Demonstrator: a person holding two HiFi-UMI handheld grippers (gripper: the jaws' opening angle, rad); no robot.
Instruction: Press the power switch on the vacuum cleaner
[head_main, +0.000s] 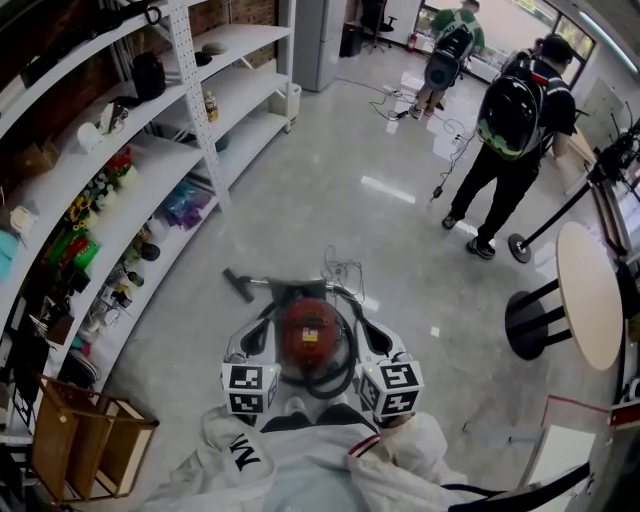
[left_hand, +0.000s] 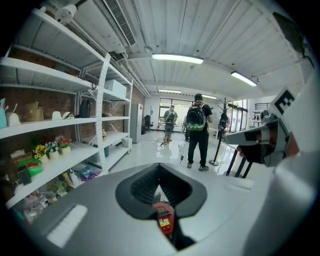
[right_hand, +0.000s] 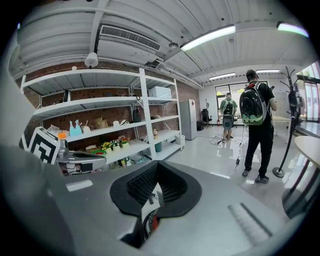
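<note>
A red canister vacuum cleaner (head_main: 310, 333) with a black hose looped round it stands on the floor just ahead of me. Its black nozzle (head_main: 238, 285) lies to the front left. I cannot make out the power switch. My left gripper (head_main: 252, 340) hangs at the vacuum's left side and my right gripper (head_main: 372, 338) at its right, both above it and apart from it. In the left gripper view the left gripper (left_hand: 160, 172) is shut, with a bit of the red vacuum (left_hand: 163, 220) showing through the gap. The right gripper (right_hand: 156, 172) is shut too, the vacuum (right_hand: 150, 222) below it.
White shelving (head_main: 150, 150) full of small items runs along the left. A wooden crate (head_main: 85, 440) stands at the near left. A round table (head_main: 590, 295) and a stand base (head_main: 520, 248) are at the right. Two people with backpacks (head_main: 510, 130) stand farther off.
</note>
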